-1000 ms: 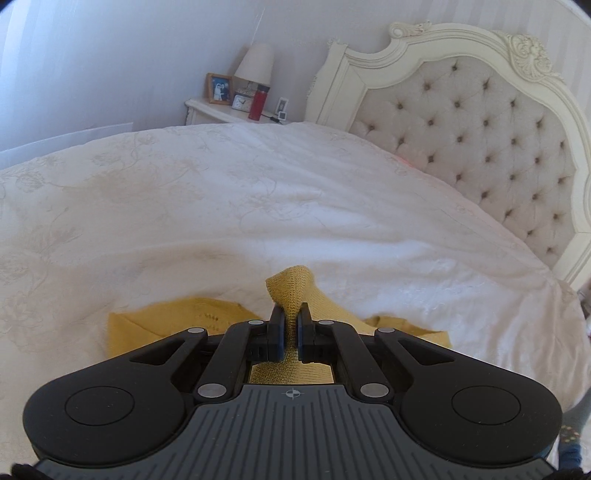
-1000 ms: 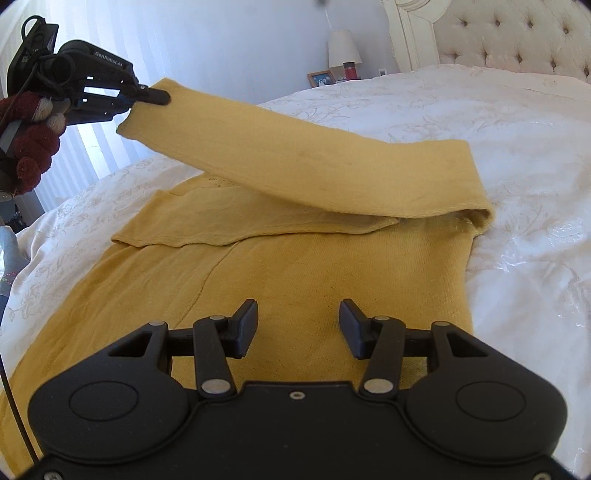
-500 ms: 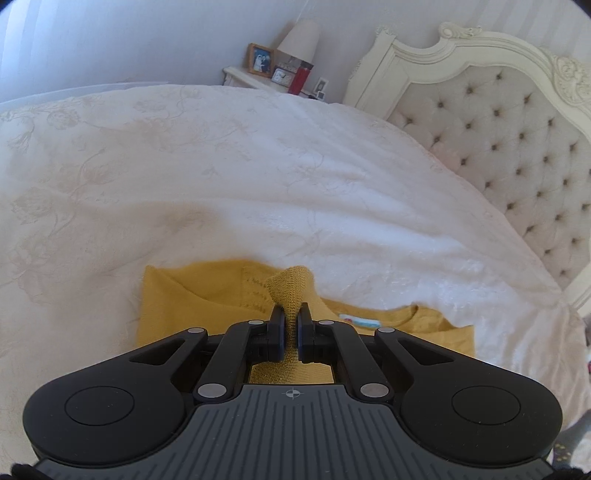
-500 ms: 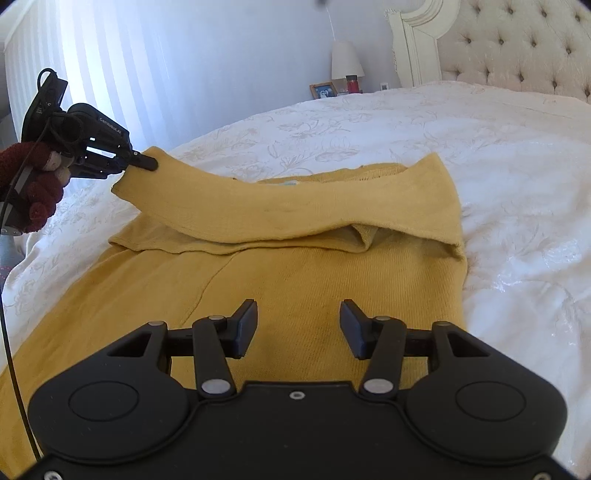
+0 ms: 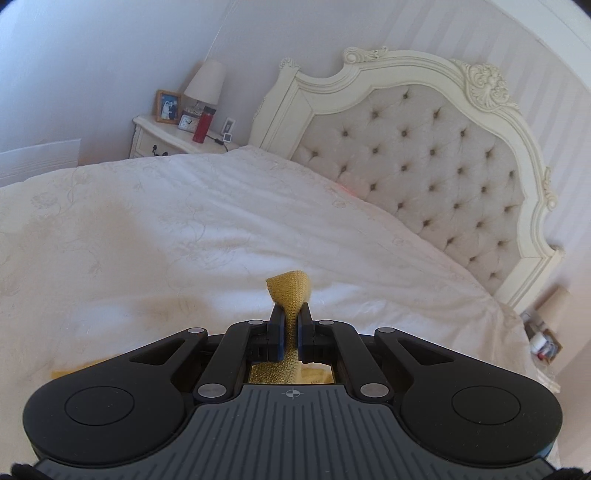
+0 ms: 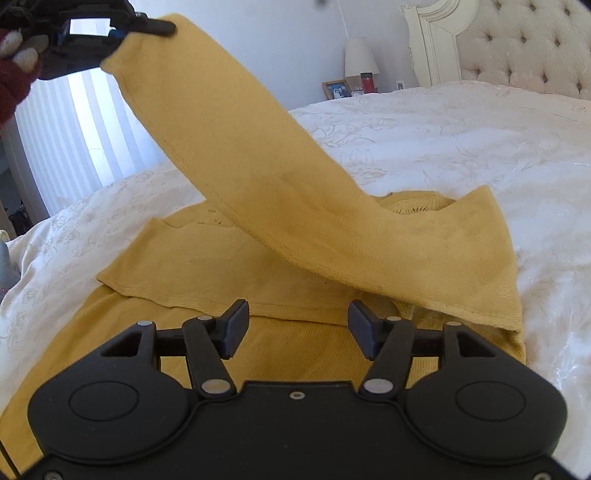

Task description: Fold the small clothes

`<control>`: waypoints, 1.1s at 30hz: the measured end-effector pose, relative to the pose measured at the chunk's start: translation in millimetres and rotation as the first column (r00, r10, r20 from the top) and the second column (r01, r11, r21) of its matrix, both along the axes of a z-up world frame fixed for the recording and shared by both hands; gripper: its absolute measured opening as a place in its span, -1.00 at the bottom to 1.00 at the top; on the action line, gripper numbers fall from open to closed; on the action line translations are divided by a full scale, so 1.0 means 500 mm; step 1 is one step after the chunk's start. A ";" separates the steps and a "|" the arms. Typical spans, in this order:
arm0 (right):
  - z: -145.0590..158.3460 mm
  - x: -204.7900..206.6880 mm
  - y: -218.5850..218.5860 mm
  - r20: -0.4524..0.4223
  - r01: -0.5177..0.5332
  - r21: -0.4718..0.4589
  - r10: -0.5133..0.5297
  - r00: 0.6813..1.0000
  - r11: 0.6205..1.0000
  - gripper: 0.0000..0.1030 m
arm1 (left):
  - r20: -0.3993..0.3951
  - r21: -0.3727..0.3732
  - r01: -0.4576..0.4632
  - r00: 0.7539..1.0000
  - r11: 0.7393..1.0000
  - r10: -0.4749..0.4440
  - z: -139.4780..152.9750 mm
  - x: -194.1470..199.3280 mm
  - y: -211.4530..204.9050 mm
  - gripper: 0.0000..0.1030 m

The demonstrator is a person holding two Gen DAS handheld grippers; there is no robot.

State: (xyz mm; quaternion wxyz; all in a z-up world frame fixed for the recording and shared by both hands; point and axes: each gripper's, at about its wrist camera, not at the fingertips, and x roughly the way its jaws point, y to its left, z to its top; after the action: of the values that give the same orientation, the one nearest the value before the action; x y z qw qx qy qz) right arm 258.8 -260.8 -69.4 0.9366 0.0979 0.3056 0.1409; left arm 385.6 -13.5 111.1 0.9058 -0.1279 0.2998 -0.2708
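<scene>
Mustard-yellow knit sweater [image 6: 229,332] lies spread on the white floral-embossed bedspread [image 6: 461,147], body flat under the right gripper [image 6: 297,328]. One sleeve [image 6: 258,158] is lifted up and across the body, cuff end raised high at upper left of the right wrist view. Other sleeve lies folded flat across the chest. No readable label on the garment.

Left gripper [image 5: 290,325]: fingers pinched tight on the sleeve cuff [image 5: 289,286], w/ ribbed knit poking out past the tips. In the right wrist view it sits top left [image 6: 151,26], held by a hand in a dark red glove [image 6: 14,74].

Right gripper: fingers spread wide, holding nothing, hovering just above the sweater body.

Beyond: cream tufted headboard [image 5: 424,155] w/ carved frame; nightstand [image 5: 166,138] carrying a lamp [image 5: 205,83], framed photo [image 5: 168,107], small clock [image 5: 186,122], red bottle [image 5: 201,123]. No writing legible on any of them; only a crosshair mark [image 5: 293,394] on the left gripper body.
</scene>
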 end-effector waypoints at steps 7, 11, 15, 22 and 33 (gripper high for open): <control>-0.030 0.025 -0.071 -0.085 0.214 -0.017 -0.215 0.973 0.977 0.20 | -0.021 0.063 -0.008 1.000 0.998 0.009 -0.035 -0.006 0.026 -0.89; -0.030 -0.007 -0.097 -0.103 0.294 -0.065 -0.299 0.949 0.954 0.24 | -0.067 0.091 -0.041 0.997 0.995 0.048 -0.076 0.002 0.066 -0.89; -0.014 -0.068 -0.106 -0.093 0.278 -0.048 -0.282 0.955 0.959 0.24 | -0.105 0.189 -0.062 0.991 0.980 0.082 -0.138 0.006 0.098 -0.89; -0.002 -0.169 -0.097 -0.061 0.225 -0.041 -0.227 0.972 0.974 0.25 | -0.190 0.308 -0.116 0.965 0.944 0.180 -0.258 0.020 0.156 -0.89; -0.024 -0.171 -0.084 -0.067 0.200 -0.053 -0.203 0.977 0.978 0.27 | -0.139 0.419 -0.144 0.966 0.897 0.220 -0.327 0.019 0.156 -0.83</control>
State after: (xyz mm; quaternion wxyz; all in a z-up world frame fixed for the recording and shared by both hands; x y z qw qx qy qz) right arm 173.1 -302.6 -81.6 0.9364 0.1119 0.3307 0.0345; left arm 395.1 64.6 -52.6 0.9026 0.0107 0.4176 -0.1037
